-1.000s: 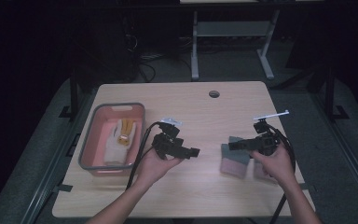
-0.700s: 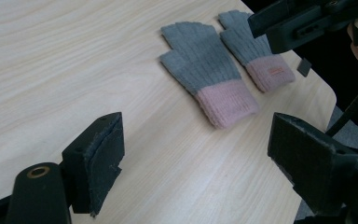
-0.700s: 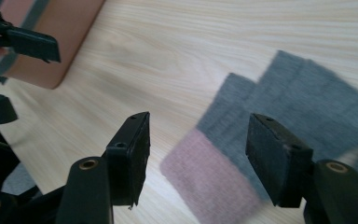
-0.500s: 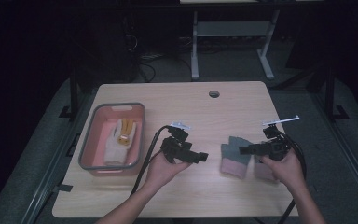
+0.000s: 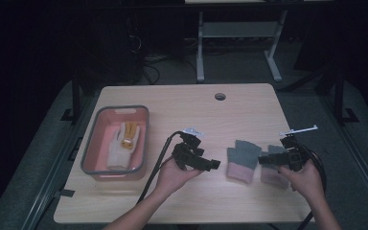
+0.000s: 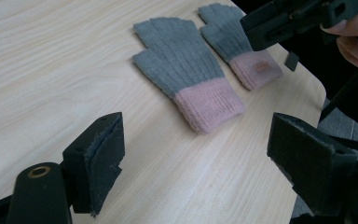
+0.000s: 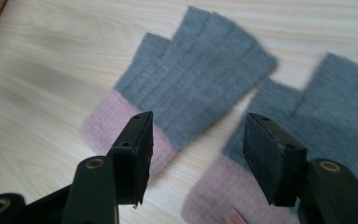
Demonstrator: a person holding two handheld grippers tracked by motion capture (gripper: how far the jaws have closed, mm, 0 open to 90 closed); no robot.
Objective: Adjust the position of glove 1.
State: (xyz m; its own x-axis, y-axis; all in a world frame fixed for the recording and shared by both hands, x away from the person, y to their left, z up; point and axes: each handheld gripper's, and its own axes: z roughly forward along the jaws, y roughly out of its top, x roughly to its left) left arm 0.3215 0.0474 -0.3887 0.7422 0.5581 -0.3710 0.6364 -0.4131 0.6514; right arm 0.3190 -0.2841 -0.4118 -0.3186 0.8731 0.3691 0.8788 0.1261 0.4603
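Two grey-and-pink gloves lie flat on the table (image 5: 182, 103), side by side. Left glove (image 5: 242, 160) sits at three o'clock from the left hand-held gripper (image 5: 211, 164), cuff toward the person, fingers pointing away. The right hand-held gripper (image 5: 263, 160) is nearer, over the right glove (image 5: 274, 168). Both have jaws apart, empty; the right's have just been closing. The left gripper view shows a label on the right glove's cuff (image 6: 261, 66).

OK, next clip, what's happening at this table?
A person holds a gripper in each hand over a wooden table. Two grey gloves with pink cuffs lie flat side by side. The right gripper hangs just above them, jaws apart and just been closing, nothing between them. The left gripper is open nearby. A pink tub holds another glove.
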